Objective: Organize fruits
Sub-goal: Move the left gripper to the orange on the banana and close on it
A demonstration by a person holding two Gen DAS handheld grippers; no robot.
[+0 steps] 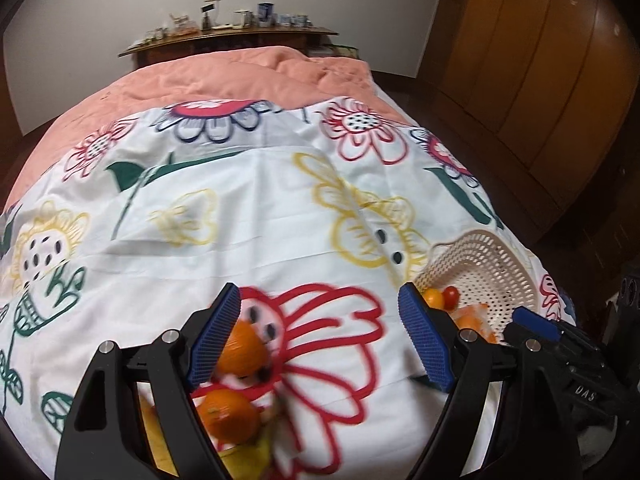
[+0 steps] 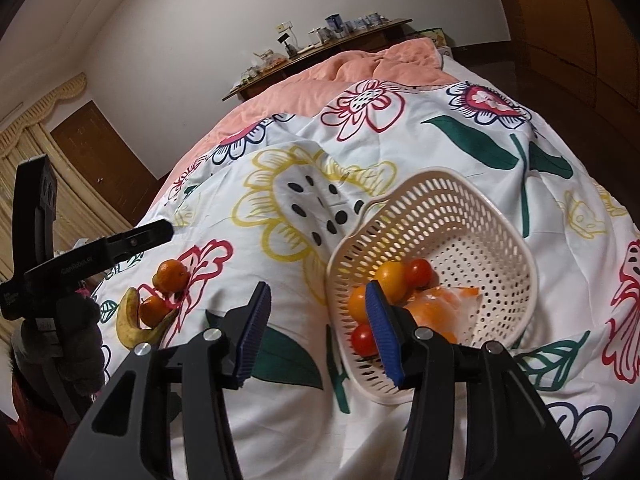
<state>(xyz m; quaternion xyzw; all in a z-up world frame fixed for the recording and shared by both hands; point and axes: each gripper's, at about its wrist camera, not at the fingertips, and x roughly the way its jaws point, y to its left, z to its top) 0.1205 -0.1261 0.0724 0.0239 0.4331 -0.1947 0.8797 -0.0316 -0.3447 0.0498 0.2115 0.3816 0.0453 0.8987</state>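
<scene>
Two oranges and a banana lie on the flowered sheet, just inside my left gripper's left finger. My left gripper is open and empty above them. In the right wrist view the same oranges and banana lie at the left. A white perforated basket holds oranges, small tomatoes and a bagged orange fruit. My right gripper is open and empty at the basket's near rim.
The bed is covered by a white flowered sheet and a pink quilt further back. A cluttered wooden shelf stands against the wall. Wooden wardrobes line the right side. The other gripper's body shows at the left.
</scene>
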